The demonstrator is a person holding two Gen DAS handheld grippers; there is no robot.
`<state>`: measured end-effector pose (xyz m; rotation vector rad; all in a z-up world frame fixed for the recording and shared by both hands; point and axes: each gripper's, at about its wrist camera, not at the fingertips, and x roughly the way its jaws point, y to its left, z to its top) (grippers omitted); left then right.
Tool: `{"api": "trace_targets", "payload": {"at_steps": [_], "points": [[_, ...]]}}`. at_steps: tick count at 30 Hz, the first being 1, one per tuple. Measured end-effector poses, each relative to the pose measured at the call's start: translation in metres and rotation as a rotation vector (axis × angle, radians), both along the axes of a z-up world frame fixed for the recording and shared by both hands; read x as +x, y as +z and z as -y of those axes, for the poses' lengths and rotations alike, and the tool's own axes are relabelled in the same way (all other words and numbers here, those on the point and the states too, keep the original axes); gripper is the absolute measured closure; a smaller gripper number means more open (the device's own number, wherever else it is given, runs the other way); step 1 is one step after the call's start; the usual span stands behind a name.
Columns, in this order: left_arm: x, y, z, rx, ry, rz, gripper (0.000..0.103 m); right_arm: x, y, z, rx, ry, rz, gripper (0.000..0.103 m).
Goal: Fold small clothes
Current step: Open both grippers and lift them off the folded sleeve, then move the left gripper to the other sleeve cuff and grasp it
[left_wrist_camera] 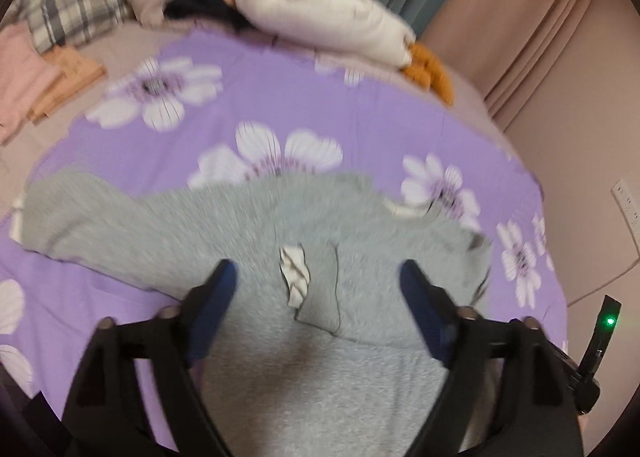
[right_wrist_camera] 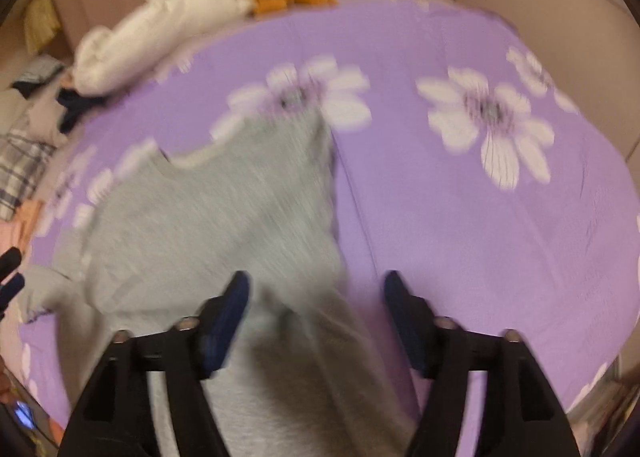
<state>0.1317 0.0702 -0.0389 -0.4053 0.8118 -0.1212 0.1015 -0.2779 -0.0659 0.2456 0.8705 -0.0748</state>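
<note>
Folded pile: pink and tan clothes (left_wrist_camera: 28,85) lie at the bed's far left edge, a plaid bundle (left_wrist_camera: 68,13) just behind them.
Bed: a purple sheet with white flowers (left_wrist_camera: 280,97) covers it.
Left tool: the left tool (left_wrist_camera: 318,277) stands wide, blue pads apart, nothing pressed between them; it hangs above the cloth.
Grey garment: the grey garment (left_wrist_camera: 248,225) lies spread on the sheet near the bed's near edge, one part reaching towards the left edge; a white label (left_wrist_camera: 295,273) shows on it between the left tool's fingers.
Right tool: the right tool (right_wrist_camera: 316,297) is wide too, gripping nothing; the grey garment (right_wrist_camera: 224,217) passes below its left finger, bare sheet under the right one.
Far edge: a white bundle (left_wrist_camera: 320,13) with an orange piece (left_wrist_camera: 430,71) lies along the bed's far edge.
Sharpness: both views are blurred.
</note>
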Motion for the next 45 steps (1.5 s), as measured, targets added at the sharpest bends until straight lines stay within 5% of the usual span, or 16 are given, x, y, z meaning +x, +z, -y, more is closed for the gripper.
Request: {"api": "trace_targets", "payload": {"at_steps": [2,16,35,45], "points": [[-0.011,0.015,-0.009,-0.011,0.025,0.041,0.010,-0.005,0.016,-0.002,-0.018,0.006,0.060,0.009],[-0.054,0.031,-0.059,-0.030,0.170,0.074,0.004,-0.034,0.086,-0.010,0.010,0.042,0.284,0.001],[-0.042,0.000,-0.117,-0.105,0.190,-0.027,0.004,-0.032,0.091,-0.059,0.028,-0.020,0.302,0.001],[-0.033,-0.036,-0.165,-0.169,0.334,-0.097,0.005,-0.025,0.088,-0.068,0.045,-0.015,0.283,0.001]]}}
